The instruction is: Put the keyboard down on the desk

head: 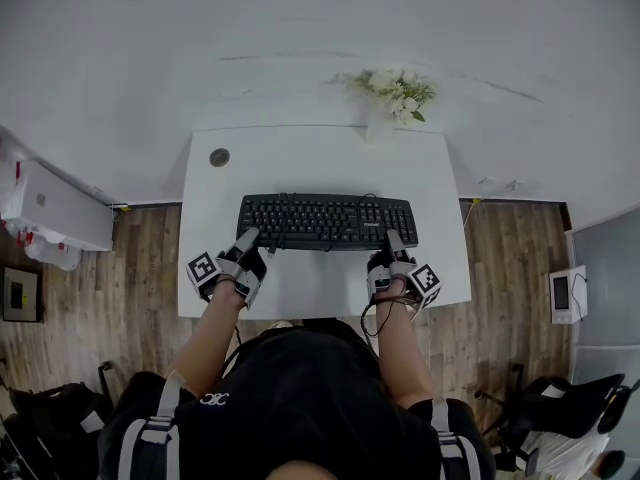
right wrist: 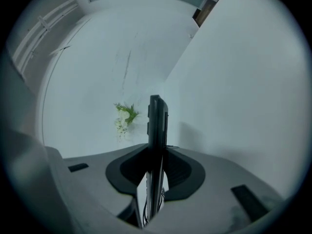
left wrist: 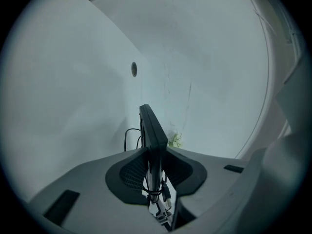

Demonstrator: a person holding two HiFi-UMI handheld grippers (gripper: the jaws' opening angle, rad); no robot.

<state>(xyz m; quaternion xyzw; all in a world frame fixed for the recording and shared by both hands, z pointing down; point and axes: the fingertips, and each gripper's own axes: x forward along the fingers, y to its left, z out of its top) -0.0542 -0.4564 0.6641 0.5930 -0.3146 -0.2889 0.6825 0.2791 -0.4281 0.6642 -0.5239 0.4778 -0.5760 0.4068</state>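
A black keyboard point(head: 327, 221) lies lengthwise over the middle of the white desk point(head: 310, 163), keys up. My left gripper point(head: 247, 238) is shut on its near left corner, and my right gripper point(head: 394, 240) is shut on its near right edge. In the left gripper view the keyboard point(left wrist: 152, 130) stands edge-on between the black pads point(left wrist: 130, 175), with its cable bundled below. The right gripper view shows the keyboard point(right wrist: 157, 130) edge-on too, clamped between the pads point(right wrist: 183, 172). Whether it rests on the desk or hangs just above it I cannot tell.
A vase of white flowers point(head: 396, 95) stands at the desk's far right edge, against the white wall. A round cable hole point(head: 219, 157) sits at the desk's far left. Wooden floor, a white unit point(head: 55, 206) at left and a chair point(head: 565, 405) at right surround the desk.
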